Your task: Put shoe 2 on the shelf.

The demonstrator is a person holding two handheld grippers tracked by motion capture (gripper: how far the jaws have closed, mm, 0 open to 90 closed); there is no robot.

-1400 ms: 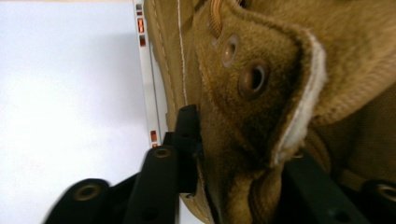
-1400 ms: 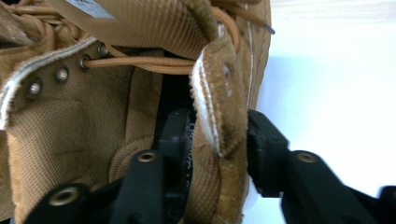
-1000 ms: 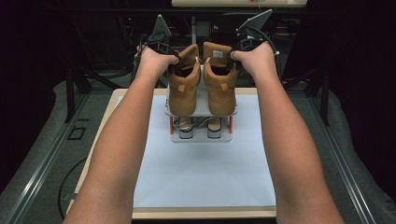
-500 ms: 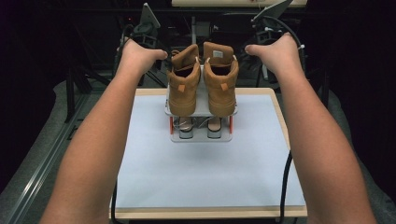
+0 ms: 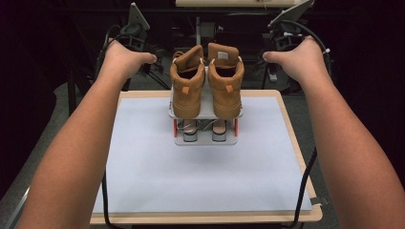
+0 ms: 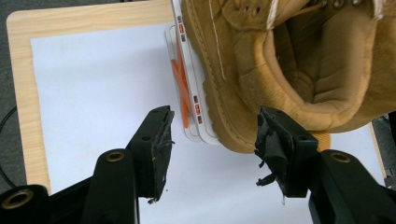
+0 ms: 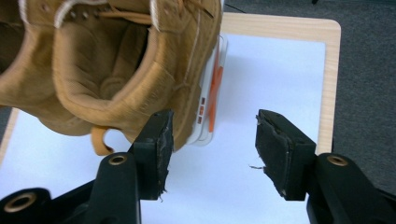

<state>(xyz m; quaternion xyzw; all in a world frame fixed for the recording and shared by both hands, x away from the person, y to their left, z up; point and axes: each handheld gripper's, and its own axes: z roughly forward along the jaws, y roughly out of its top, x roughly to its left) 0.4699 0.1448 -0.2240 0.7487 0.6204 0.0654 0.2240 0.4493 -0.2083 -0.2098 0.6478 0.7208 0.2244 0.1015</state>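
Two tan high-top boots, the left boot and the right boot, stand side by side on the top shelf of a small white shoe rack with orange posts. My left gripper is open, level with the outer side of the left boot, with nothing between its jaws. On the other side, my right gripper also hangs open and holds nothing, beside the right boot. In the high view the left hand and the right hand hold them beyond the table's far edge, well apart.
The rack stands at the far middle of a pale mat on a wooden table. A pair of pale shoes sits on the rack's lower shelf. Dark frames and cables lie behind the table.
Both hands have drawn away from the boots' collars, outward and slightly back. The boots stay on the rack, unmoved.
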